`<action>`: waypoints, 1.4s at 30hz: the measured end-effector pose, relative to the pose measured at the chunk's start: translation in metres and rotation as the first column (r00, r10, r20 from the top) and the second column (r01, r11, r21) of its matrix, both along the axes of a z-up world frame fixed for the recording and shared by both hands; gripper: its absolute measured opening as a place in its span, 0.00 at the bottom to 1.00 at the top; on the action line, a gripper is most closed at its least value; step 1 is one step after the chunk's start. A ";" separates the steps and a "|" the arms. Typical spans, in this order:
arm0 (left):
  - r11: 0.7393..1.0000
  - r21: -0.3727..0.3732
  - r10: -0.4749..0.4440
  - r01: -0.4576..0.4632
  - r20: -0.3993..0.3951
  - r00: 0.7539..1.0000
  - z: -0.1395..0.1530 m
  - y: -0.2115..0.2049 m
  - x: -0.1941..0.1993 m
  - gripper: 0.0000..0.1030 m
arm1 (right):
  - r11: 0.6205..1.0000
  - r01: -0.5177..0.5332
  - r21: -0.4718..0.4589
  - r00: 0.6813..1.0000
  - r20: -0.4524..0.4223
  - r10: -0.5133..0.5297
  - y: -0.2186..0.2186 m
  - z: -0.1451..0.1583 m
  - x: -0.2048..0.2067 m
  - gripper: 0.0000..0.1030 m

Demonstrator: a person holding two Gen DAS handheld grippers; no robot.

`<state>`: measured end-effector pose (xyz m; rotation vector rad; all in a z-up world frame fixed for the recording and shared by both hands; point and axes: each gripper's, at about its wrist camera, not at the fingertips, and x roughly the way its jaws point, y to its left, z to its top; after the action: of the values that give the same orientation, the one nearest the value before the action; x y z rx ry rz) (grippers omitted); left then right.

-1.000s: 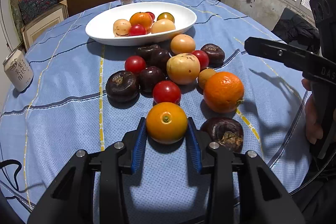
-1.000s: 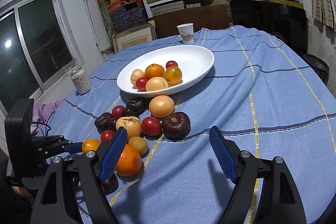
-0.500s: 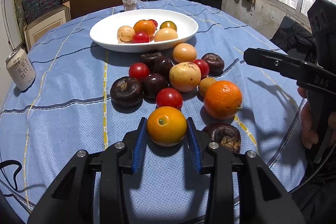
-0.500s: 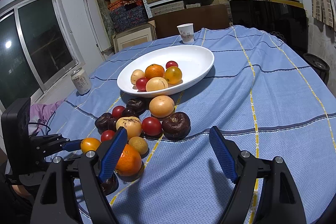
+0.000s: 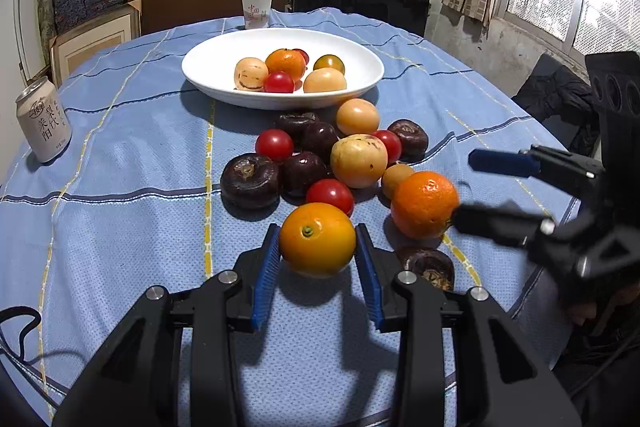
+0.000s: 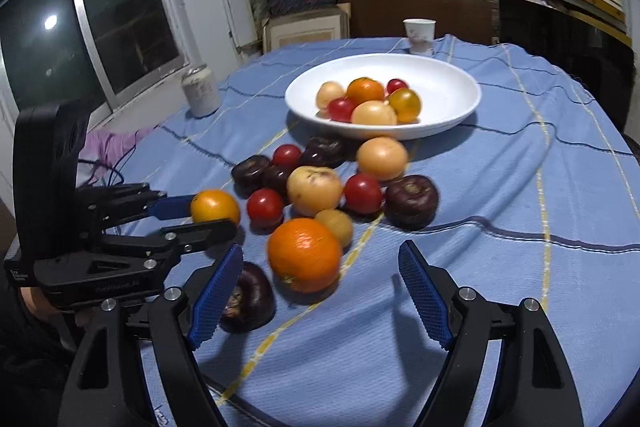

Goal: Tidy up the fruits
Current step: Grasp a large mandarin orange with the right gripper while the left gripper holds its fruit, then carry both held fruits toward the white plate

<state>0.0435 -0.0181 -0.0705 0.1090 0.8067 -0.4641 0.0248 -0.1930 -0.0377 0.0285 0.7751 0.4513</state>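
My left gripper (image 5: 316,231) is shut on a yellow-orange round fruit (image 5: 318,247), its blue pads pressing both sides, low over the blue cloth. The right wrist view shows the same fruit (image 6: 215,207) held in the left gripper (image 6: 206,217). My right gripper (image 6: 320,254) is open, with a large orange (image 6: 304,255) just ahead between its spread fingers, untouched. In the left wrist view the right gripper (image 5: 468,189) reaches in beside that orange (image 5: 425,205). A white bowl (image 5: 208,75) behind the pile holds several fruits.
Loose red tomatoes, dark purple fruits and pale yellow fruits lie between the bowl and the grippers. One dark fruit (image 6: 248,297) sits by my right gripper's left finger. A drink can (image 5: 43,125) stands at the left and a paper cup (image 5: 257,11) behind the bowl.
My right gripper has swung left toward the pile, so the large orange now sits between its open fingers. The left gripper keeps its hold on the yellow-orange fruit and has barely moved.
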 end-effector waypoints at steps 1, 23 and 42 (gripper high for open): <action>1.000 0.001 0.000 0.000 -0.002 1.000 0.000 0.000 0.000 0.35 | 1.000 0.000 -0.008 1.000 -0.004 0.000 0.003 -0.001 0.001 0.79; 1.000 0.010 -0.006 0.006 -0.004 1.000 -0.001 -0.002 0.001 0.35 | 1.000 -0.016 0.024 0.991 -0.136 0.020 0.013 -0.019 0.015 0.43; 1.000 0.004 -0.008 0.008 -0.002 1.000 -0.003 -0.003 0.002 0.35 | 0.998 0.011 0.065 0.990 -0.144 -0.002 0.003 -0.019 0.013 0.43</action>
<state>0.0459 -0.0208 -0.0733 0.1158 0.8099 -0.4703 0.0377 -0.1902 -0.0565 0.1261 0.9020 0.4724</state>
